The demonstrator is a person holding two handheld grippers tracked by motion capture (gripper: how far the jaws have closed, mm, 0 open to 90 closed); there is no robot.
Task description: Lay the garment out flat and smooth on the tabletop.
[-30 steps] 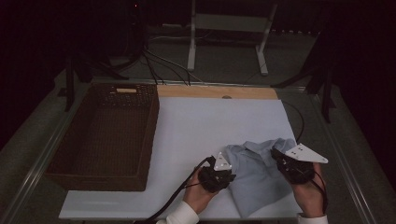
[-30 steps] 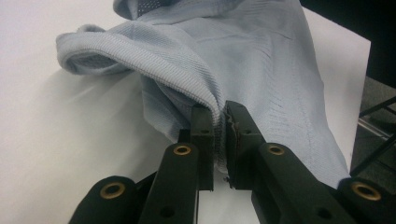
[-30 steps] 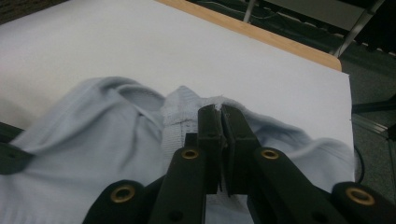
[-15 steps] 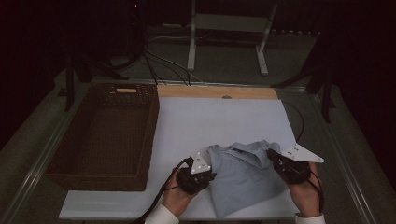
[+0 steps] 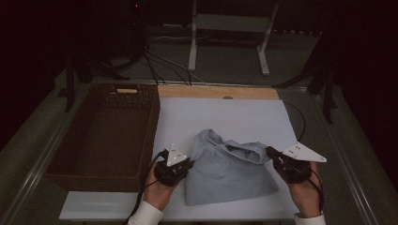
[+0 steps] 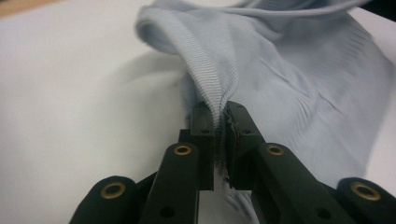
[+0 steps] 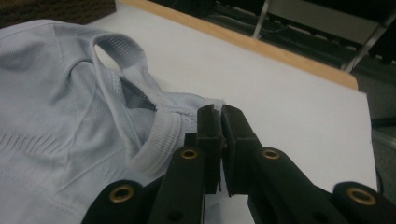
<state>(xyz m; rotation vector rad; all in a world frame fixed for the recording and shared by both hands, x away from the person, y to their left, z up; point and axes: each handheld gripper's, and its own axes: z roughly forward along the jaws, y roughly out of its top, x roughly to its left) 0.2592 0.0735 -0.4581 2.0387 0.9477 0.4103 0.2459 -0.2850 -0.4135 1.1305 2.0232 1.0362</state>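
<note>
High view: both grippers clamp garment on white tabletop, dark room

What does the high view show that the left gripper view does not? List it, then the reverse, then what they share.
High view alone: the brown wicker basket, the right gripper at the garment's right edge, and both hands. Left gripper view alone: the left gripper with its jaws clamped on a ribbed hem, seen close up. Shared: the pale blue garment on the white table.
</note>
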